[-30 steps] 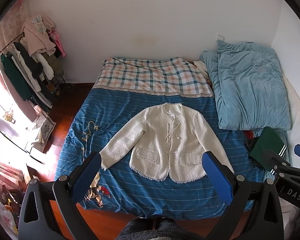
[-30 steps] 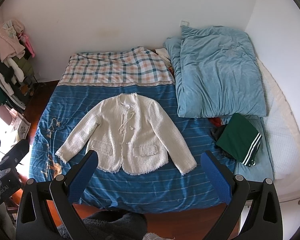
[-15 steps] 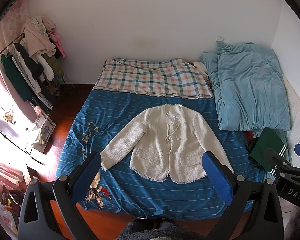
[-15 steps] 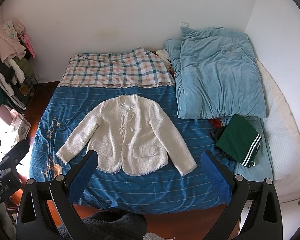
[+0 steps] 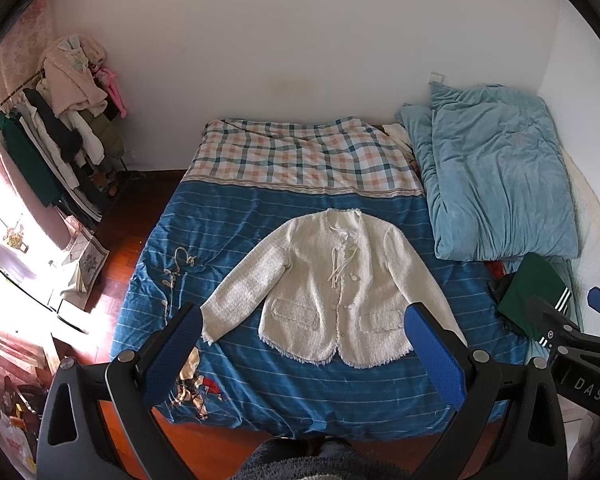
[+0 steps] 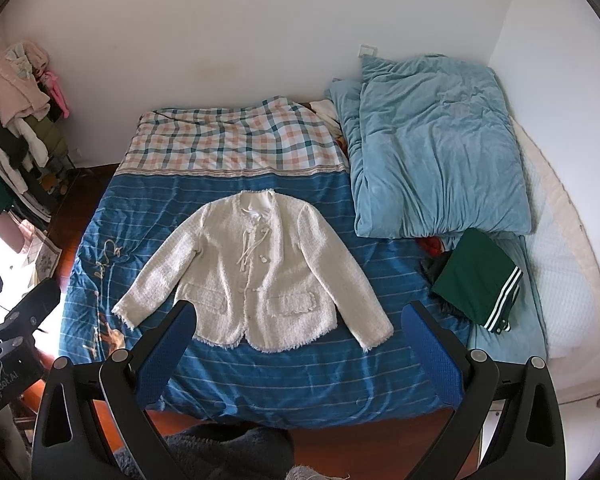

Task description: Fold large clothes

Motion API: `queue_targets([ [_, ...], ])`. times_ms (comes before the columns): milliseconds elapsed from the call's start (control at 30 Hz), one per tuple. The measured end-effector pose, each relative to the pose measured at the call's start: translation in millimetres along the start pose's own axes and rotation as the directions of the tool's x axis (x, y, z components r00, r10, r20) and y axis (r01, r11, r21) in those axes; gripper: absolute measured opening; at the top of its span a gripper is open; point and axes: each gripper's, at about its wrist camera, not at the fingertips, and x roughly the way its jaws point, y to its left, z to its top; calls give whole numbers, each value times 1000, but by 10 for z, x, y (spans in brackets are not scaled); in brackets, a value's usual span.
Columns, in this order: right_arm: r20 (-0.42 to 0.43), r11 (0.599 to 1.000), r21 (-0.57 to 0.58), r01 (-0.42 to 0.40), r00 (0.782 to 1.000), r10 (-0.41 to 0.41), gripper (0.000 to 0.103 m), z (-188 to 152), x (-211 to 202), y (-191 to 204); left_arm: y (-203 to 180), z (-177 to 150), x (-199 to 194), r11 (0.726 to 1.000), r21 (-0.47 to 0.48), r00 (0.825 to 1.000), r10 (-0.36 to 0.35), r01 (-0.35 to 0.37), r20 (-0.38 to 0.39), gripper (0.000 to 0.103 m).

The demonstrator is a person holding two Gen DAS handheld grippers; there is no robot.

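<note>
The left gripper [image 5: 302, 344] has its two blue pads wide apart and holds nothing; it hangs at the bottom of its frame, above the near edge of the bed. The right gripper [image 6: 298, 340] is the same: pads far apart, empty, low in its own frame. Neither touches any cloth.

Beyond the pads, in the middle of both frames, lies the cream jacket [image 5: 332, 284]. It is spread flat and face up on the blue striped cover [image 5: 228, 216], collar toward the far wall, both sleeves stretched out and down to the sides. The front is closed with buttons and a cord.

The fabric looks like thick tweed with a fringed hem, so I judge it rather heavy for a garment and a little stiff, not slippery. It probably keeps a fold well, but a thin pinch may slip off the fringe. A good hold seems to be the cuff of each sleeve, or the shoulder seam and the hem corner on one side, taking enough cloth between the pads.

At the right of the frames are a light blue duvet [image 6: 436, 140] and a folded green garment [image 6: 476, 276], well apart from the jacket.
</note>
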Motion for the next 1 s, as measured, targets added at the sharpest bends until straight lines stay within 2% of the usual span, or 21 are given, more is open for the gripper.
queue_targets([
  [167, -4, 999, 30, 19, 1000, -18, 103, 54, 43, 18, -13, -17, 41, 1000, 14, 1000, 21, -21, 16, 103],
  [267, -13, 997, 76, 11, 1000, -10, 103, 31, 225, 5, -8, 0, 221, 998, 42, 999, 45, -46, 28, 103],
  [400, -55, 984, 180, -7, 998, 17, 103, -112, 713, -101, 36, -5, 645, 993, 68, 994, 93, -96, 52, 103],
  [500, -107, 956, 289, 41, 994, -10, 103, -280, 1202, -321, 100, -86, 1039, 989, 81, 992, 123, -126, 38, 103],
  [567, -145, 934, 349, 80, 989, -31, 103, -409, 1514, -502, 91, -112, 1393, 986, 83, 990, 144, -144, -4, 103],
  [633, -194, 905, 408, 121, 980, -44, 97, -579, 1936, -758, 79, -151, 1724, 984, 78, 986, 162, -159, -37, 103],
  [700, -233, 881, 451, 144, 972, -40, 80, -726, 2320, -995, 45, -201, 2065, 981, 75, 981, 183, -179, -60, 103],
  [800, -300, 803, 569, 181, 954, -3, 75, -1057, 3058, -1483, -68, -326, 2666, 971, 79, 966, 233, -225, -114, 103],
  [900, -304, 665, 723, 190, 951, 59, 76, -1491, 3850, -2084, -182, -452, 3167, 963, 83, 952, 268, -258, -151, 103],
  [1000, -319, 543, 813, 209, 941, 116, 76, -1879, 4647, -2579, -250, -598, 3728, 953, 83, 927, 303, -291, -220, 103],
])
